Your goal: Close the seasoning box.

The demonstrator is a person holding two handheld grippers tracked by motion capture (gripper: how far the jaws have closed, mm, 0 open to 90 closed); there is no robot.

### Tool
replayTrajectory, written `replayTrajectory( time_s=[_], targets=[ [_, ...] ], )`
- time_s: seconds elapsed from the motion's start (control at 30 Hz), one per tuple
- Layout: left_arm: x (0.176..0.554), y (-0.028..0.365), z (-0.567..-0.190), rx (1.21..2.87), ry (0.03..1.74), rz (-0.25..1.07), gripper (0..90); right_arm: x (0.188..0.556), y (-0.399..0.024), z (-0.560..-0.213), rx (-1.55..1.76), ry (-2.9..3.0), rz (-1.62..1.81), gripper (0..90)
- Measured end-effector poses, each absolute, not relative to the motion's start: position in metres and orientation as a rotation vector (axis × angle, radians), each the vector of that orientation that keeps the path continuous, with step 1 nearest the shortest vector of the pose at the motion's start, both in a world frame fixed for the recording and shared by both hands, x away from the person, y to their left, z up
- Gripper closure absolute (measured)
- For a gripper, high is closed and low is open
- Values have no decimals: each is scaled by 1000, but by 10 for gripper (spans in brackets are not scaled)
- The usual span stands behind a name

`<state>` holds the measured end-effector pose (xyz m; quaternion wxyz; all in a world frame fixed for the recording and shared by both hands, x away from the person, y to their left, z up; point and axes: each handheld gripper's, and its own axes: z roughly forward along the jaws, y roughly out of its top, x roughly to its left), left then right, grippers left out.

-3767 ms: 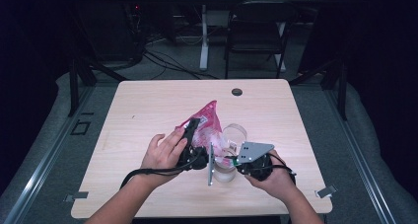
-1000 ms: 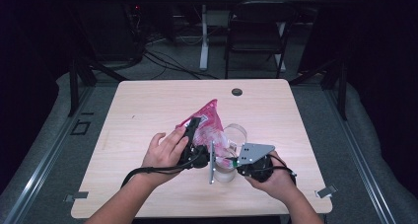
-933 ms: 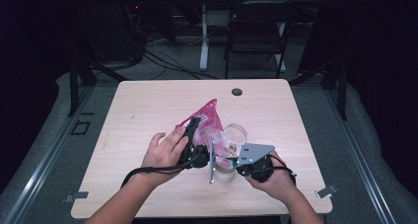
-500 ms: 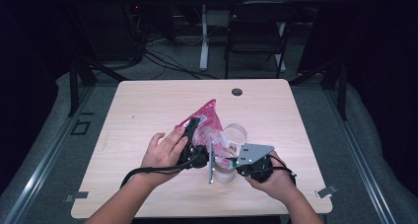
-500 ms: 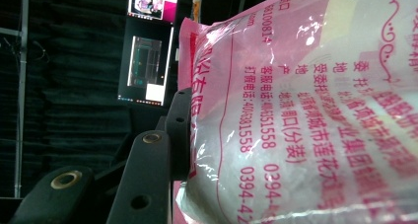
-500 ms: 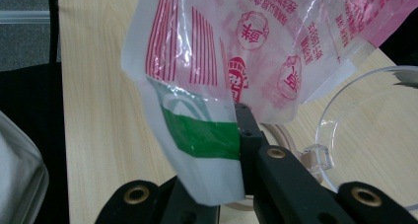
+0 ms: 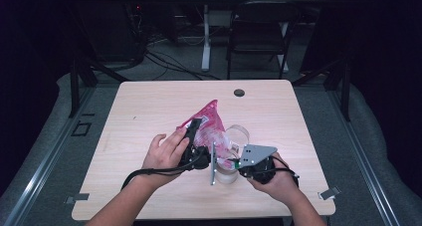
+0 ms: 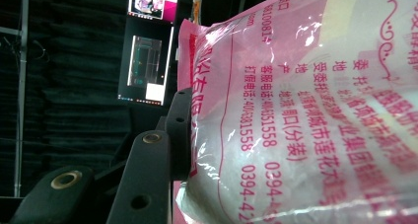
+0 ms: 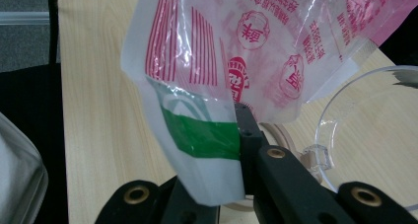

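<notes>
Bag of pink-printed plastic hangs between the two grippers over the middle of the table, and nothing about it has shifted across the last few seconds: both hands hold the same pose as before. The left gripper is clamped on the bag's bulging side, its jaw pressed against the film with the white contents swelling past it in the left gripper view. The right gripper is clenched tight on a lower corner of the bag, the one with the green patch. Just beyond and below the right gripper stands a clear container, its rim directly under the bag's low end. The stillness suggests a pause with the bag held ready over the container; a tilt or an opened corner seems the likely next need, though the bag's mouth cannot be made out.
</notes>
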<state>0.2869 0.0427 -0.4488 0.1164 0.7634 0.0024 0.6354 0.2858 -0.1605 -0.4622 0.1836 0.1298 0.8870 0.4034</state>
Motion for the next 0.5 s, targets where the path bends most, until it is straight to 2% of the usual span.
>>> replayTrajectory(
  time_s=[0.5],
  targets=[
    [287,47,-456,2260,61,1821,644,289,-159,-464,382,2490,1131,900]
  ],
)
